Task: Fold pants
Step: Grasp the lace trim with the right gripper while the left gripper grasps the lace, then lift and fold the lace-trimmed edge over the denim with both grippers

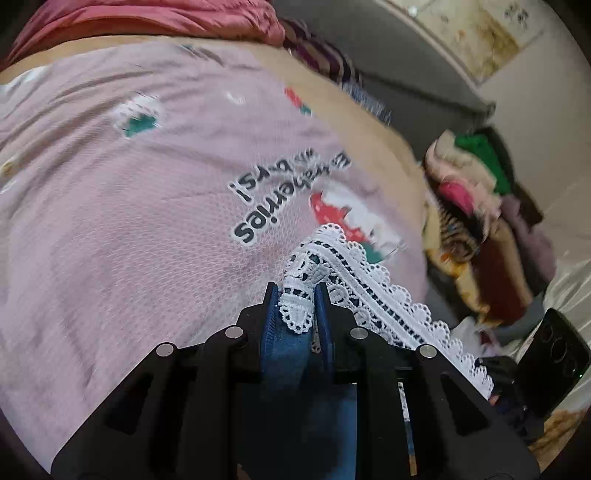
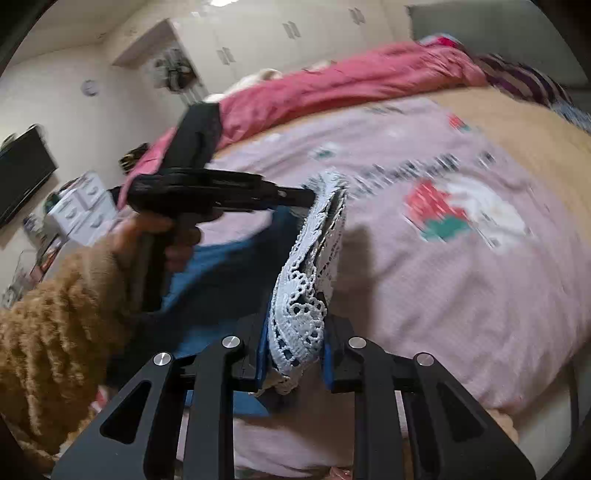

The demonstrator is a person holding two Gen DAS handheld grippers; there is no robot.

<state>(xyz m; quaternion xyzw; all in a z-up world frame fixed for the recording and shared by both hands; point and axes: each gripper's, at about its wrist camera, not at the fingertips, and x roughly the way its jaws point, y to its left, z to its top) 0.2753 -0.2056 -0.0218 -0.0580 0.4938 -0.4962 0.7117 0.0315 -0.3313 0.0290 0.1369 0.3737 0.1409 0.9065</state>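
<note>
Bed [image 1: 376, 122], tan sheet, fills both views. A pink blanket [image 1: 129, 221] with black lettering and strawberry prints covers most of it. A red quilt [image 2: 332, 81] is bunched along the far edge of the bed; a striped cloth [image 2: 528, 83] lies at the far right corner beside it.

Pants [image 2: 221, 273]: blue fabric with a white lace hem [image 2: 310, 266], lifted above the blanket, not lying flat on it. In the right wrist view the lace hem runs as a band from the near gripper up and away toward the other gripper, so the held edge lies roughly front to back over the blanket; the blue cloth hangs to the left of that band. Full length of the pants is not visible.

Clothes pile [image 1: 476, 206], mixed colours, sits off the right edge of the bed in the left wrist view. A dark phone [image 1: 554, 354] lies near that pile, nearer the camera.

Person's left hand [image 2: 155, 236], in a fuzzy brown sleeve [image 2: 55, 314], grips the handle of the left gripper [image 1: 297, 295]. Its blue pads are clamped on the lace hem. Right gripper [image 2: 295, 332]: pads closed on the other stretch of the same hem, lace bunched between them.

Wardrobe doors [image 2: 258, 33] and a wall screen [image 2: 22, 173] stand beyond the bed. View blurred.
</note>
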